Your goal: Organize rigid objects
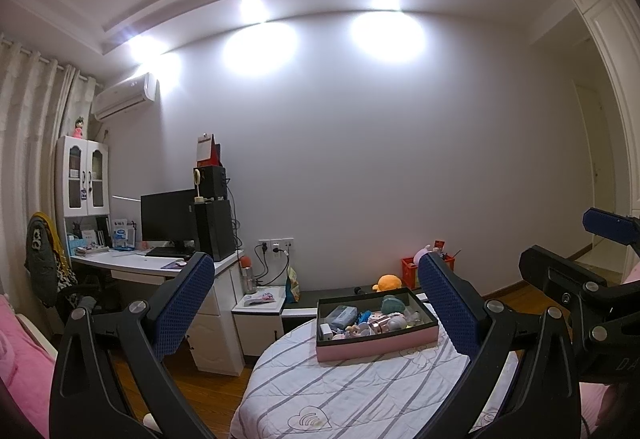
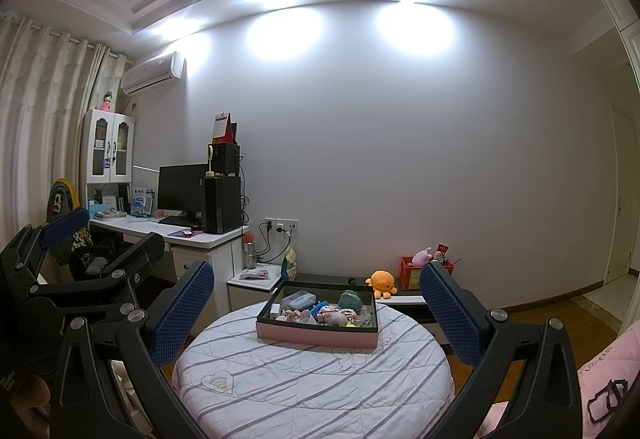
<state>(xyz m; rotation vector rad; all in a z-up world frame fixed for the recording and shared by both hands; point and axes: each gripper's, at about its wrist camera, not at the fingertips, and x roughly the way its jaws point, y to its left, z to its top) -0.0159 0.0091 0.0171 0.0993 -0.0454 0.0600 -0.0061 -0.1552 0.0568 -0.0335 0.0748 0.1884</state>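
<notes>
A pink box (image 1: 376, 345) with a dark inside sits on the round table (image 1: 352, 391), which has a white cloth with grey stripes. The box is full of little toys and small things (image 2: 320, 309), all jumbled together. The left gripper (image 1: 316, 303) is up in the air in front of the box, its jaws spread wide with nothing in them. The right gripper (image 2: 316, 309) is also in front of the box, jaws wide apart and holding nothing. Behind the box, an orange plush toy (image 2: 382, 282) sits on a low shelf, next to a red crate (image 2: 412, 271).
</notes>
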